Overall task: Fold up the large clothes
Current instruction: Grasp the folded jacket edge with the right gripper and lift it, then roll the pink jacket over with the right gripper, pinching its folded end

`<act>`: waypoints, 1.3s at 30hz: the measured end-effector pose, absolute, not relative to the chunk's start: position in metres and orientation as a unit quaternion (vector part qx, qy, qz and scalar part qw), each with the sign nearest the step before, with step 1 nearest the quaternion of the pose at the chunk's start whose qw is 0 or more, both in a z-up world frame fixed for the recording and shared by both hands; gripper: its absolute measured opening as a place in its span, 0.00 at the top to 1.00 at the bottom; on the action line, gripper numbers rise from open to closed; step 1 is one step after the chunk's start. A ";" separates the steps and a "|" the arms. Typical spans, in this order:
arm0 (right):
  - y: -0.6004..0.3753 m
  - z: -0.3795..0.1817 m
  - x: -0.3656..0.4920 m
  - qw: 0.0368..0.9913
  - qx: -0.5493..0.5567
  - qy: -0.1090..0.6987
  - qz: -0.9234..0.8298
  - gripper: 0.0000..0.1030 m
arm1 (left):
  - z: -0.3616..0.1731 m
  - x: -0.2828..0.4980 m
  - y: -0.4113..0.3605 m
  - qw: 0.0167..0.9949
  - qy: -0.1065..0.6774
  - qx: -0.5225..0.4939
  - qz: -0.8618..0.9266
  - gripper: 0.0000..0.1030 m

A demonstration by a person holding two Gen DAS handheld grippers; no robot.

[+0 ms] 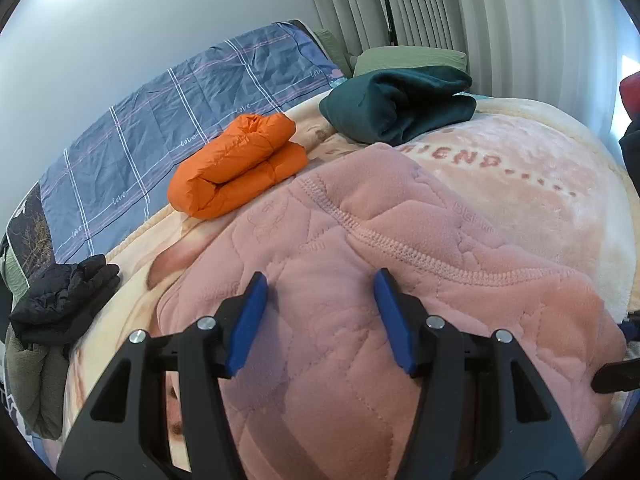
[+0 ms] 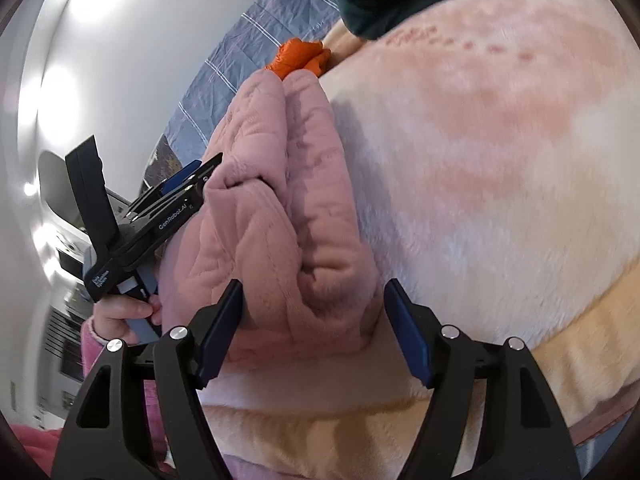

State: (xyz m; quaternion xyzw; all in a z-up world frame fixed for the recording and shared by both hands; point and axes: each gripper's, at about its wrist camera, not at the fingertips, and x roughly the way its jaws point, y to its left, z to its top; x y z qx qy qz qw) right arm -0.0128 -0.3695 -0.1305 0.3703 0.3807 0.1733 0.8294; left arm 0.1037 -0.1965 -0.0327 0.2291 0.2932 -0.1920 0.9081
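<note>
We see the pink quilted fleece garment (image 1: 360, 280) lying folded on the bed, filling the lower middle of the left wrist view, with a stitched hem running across it from upper left toward the right. In the right wrist view the same garment (image 2: 280, 216) shows as a thick bundle of layers left of center.

Our left tool (image 1: 320, 316) hovers over the garment at the bottom of its frame, its blue pads (image 1: 248, 320) spread wide with pink fabric showing between them and nothing pinched. In the right wrist view this tool (image 2: 188, 178) appears at the left edge of the bundle, held by a hand (image 2: 120, 316). Our right tool (image 2: 316, 332) is also spread wide at the bottom of its frame, its pads straddling the near end of the bundle without closing on it.

The garment rests on a pale pink and cream plush blanket (image 1: 520, 184) with reddish lettering. Just beyond the garment, toward the upper left, sits a folded orange puffer jacket (image 1: 240, 164). Farther back, in the upper middle, lies a folded dark green garment (image 1: 400, 100). A black bundle of clothing (image 1: 64, 300) sits at the left edge. A blue checked sheet (image 1: 160, 120) runs along the wall behind.
</note>
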 end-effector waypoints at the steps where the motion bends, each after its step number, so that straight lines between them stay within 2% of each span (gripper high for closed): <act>1: -0.369 -0.131 -0.014 0.825 0.377 0.383 0.177 0.30 | -0.033 0.104 -0.197 0.908 0.293 0.229 -0.192 0.45; 11: -0.358 -0.123 -0.035 0.839 0.324 0.396 0.183 0.30 | -0.033 0.107 -0.190 0.909 0.297 0.210 -0.202 0.45; 13: -0.357 -0.116 -0.041 0.863 0.293 0.380 0.160 0.43 | -0.033 0.107 -0.188 0.910 0.297 0.209 -0.202 0.45; 15: -0.357 -0.113 -0.046 0.870 0.280 0.373 0.160 0.44 | -0.032 0.107 -0.189 0.909 0.297 0.208 -0.202 0.45; 20: -0.368 -0.130 -0.040 0.827 0.358 0.385 0.199 0.44 | -0.033 0.108 -0.190 0.909 0.298 0.211 -0.201 0.45; 24: -0.378 -0.110 -0.053 0.850 0.363 0.332 0.187 0.44 | -0.033 0.108 -0.190 0.909 0.298 0.210 -0.202 0.45; 27: -0.374 -0.075 -0.063 0.884 0.327 0.255 0.215 0.61 | -0.033 0.108 -0.190 0.909 0.298 0.211 -0.202 0.45; 29: -0.364 -0.067 -0.057 0.891 0.309 0.242 0.228 0.69 | -0.033 0.108 -0.190 0.909 0.299 0.211 -0.201 0.45; 31: -0.346 -0.072 -0.039 0.896 0.277 0.276 0.211 0.86 | -0.033 0.108 -0.190 0.909 0.298 0.212 -0.201 0.45; 32: -0.332 -0.089 -0.023 0.896 0.239 0.338 0.164 0.96 | -0.033 0.108 -0.190 0.909 0.298 0.211 -0.201 0.45; 33: -0.328 -0.103 -0.016 0.892 0.231 0.359 0.148 1.00 | -0.033 0.109 -0.189 0.909 0.298 0.211 -0.201 0.45; 35: -0.333 -0.122 -0.013 0.883 0.263 0.353 0.164 1.00 | -0.035 0.109 -0.190 0.907 0.300 0.210 -0.207 0.45; 39: -0.350 -0.116 -0.019 0.864 0.316 0.348 0.182 1.00 | -0.037 0.107 -0.192 0.909 0.291 0.225 -0.197 0.45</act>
